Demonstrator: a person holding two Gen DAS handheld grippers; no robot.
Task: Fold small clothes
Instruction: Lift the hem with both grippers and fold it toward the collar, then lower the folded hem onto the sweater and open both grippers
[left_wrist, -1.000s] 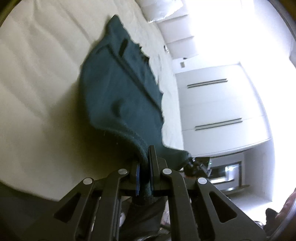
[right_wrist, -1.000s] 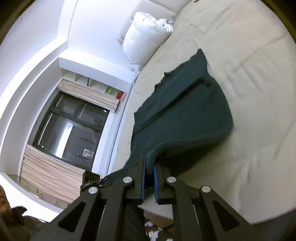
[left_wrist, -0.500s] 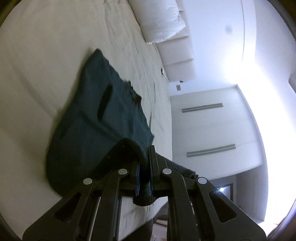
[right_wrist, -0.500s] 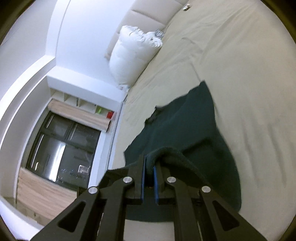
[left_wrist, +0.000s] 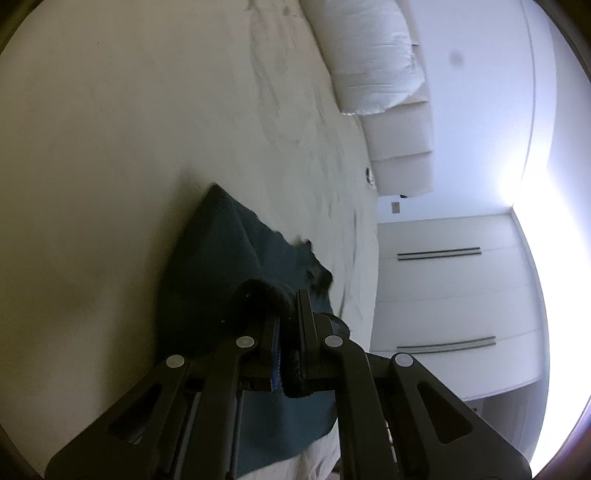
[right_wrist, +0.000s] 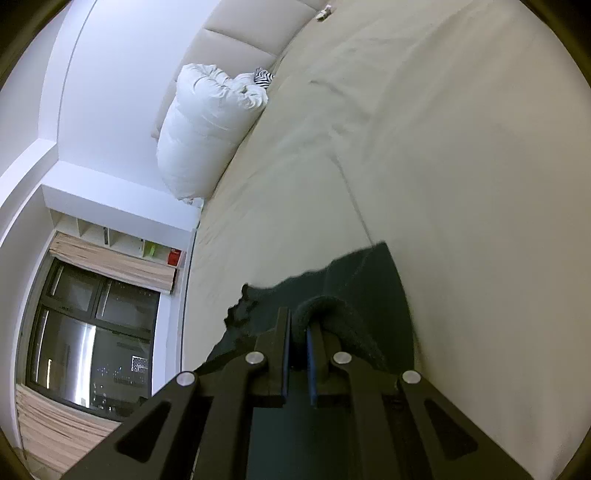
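Note:
A dark green garment (left_wrist: 218, 266) lies on the cream bed sheet (left_wrist: 110, 147), its near part doubled over toward the far part. My left gripper (left_wrist: 289, 314) is shut on a thick rolled edge of the garment and holds it over the cloth. In the right wrist view the same garment (right_wrist: 369, 280) shows with a ragged far edge. My right gripper (right_wrist: 298, 332) is shut on another rolled edge of it, low over the cloth.
A white pillow (left_wrist: 373, 55) lies at the head of the bed against the padded headboard (left_wrist: 402, 147); it also shows in the right wrist view (right_wrist: 207, 125). White wardrobe doors (left_wrist: 450, 295) stand beyond one bed side, a dark window (right_wrist: 88, 332) beyond the other.
Both grippers have carried the held garment edge forward over the cloth, toward its far end. The fold has closed and less of the garment shows ahead.

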